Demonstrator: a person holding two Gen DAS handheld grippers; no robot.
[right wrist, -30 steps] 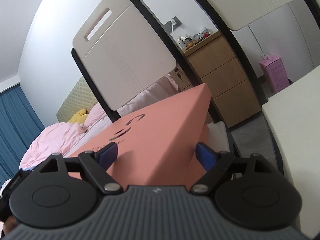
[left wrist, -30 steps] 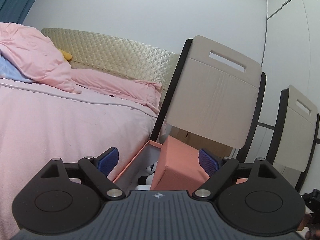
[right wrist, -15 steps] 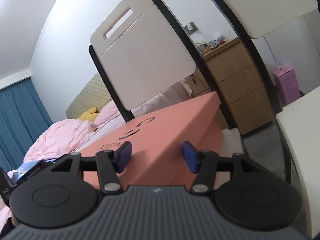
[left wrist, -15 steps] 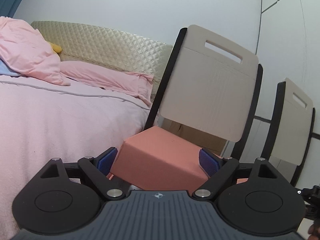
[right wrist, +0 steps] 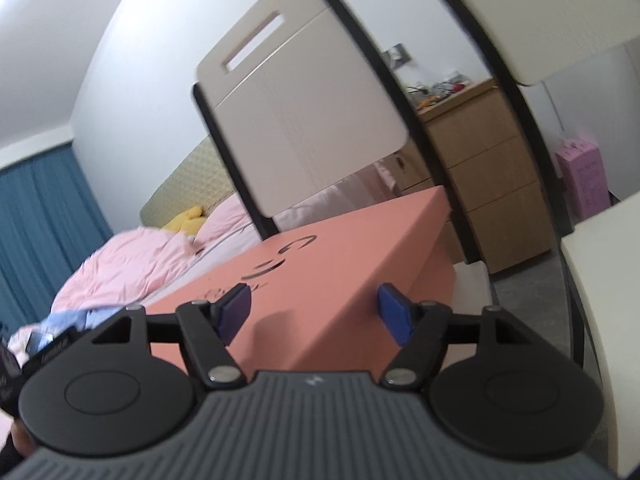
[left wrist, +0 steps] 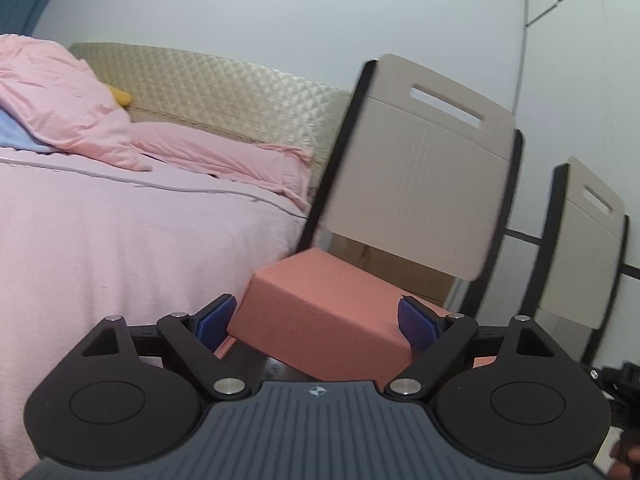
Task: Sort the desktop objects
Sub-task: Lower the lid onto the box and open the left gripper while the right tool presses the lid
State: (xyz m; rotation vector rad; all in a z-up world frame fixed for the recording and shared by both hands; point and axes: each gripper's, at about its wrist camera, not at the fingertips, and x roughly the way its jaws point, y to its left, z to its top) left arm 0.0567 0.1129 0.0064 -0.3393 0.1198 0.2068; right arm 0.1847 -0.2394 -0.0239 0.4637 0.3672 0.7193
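Observation:
A salmon-pink box lid fills the lower middle of the left wrist view, tilted over its box. My left gripper is open, its blue pads on either side of the lid's near end without a clear grip. In the right wrist view the same lid, with dark lettering on top, lies under my right gripper, which is open with its blue pads above the lid's corner. What is inside the box is hidden.
A bed with pink bedding is at the left. Two beige chairs with black frames stand behind the box. A wooden drawer unit and a pink carton are at the far right. A white tabletop edge is at right.
The pink lid has come down from standing on edge to lying nearly flat over the box, hiding its contents. My right gripper's jaws have narrowed.

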